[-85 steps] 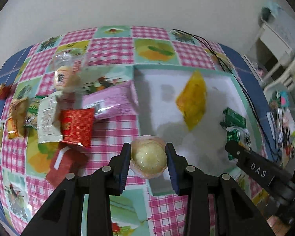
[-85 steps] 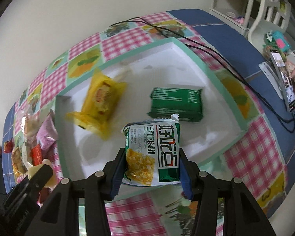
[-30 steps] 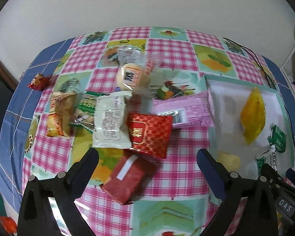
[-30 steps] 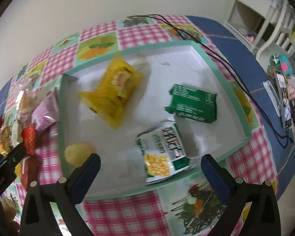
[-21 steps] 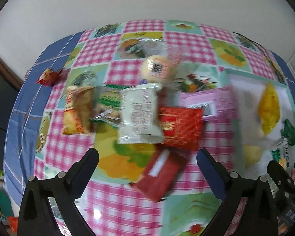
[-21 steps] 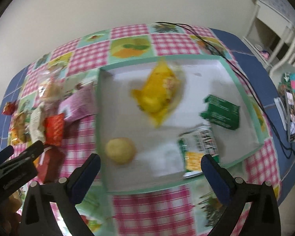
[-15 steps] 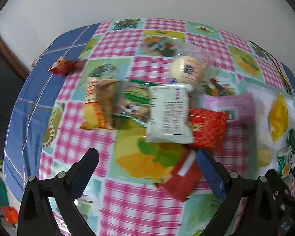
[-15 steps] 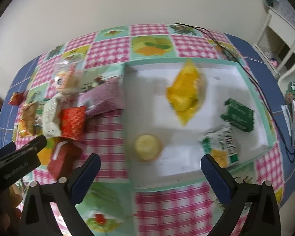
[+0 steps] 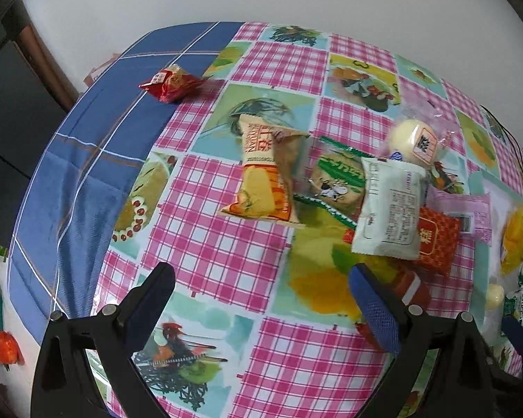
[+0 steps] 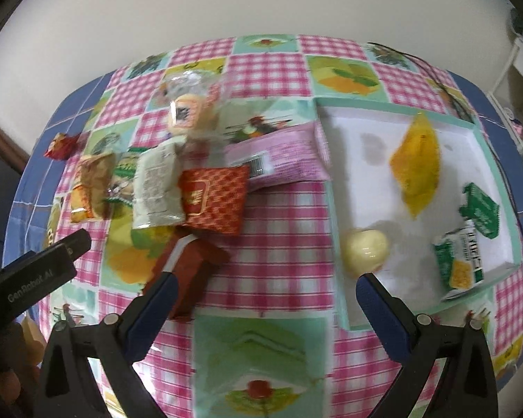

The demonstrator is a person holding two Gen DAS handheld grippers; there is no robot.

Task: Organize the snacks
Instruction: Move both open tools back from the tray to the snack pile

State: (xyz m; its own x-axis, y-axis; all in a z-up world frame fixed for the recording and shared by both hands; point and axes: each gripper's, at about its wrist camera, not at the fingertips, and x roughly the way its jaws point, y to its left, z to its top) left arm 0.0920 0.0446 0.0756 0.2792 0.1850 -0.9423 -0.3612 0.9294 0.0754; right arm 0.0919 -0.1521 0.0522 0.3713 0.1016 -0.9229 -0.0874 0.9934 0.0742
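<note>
Both my claws, left gripper [image 9: 261, 292] and right gripper [image 10: 265, 296], gape apart, empty. Four snacks lie in the white tray [image 10: 345, 188]; the loose pile [image 10: 191, 188] beside it awaits, presumably next.

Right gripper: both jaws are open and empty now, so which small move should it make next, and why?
Probably move the right gripper forward and left to the dark red box. Its jaws stand open and empty, the box lies nearest its left jaw on the tablecloth, outside the white tray, which already holds four snacks.
</note>
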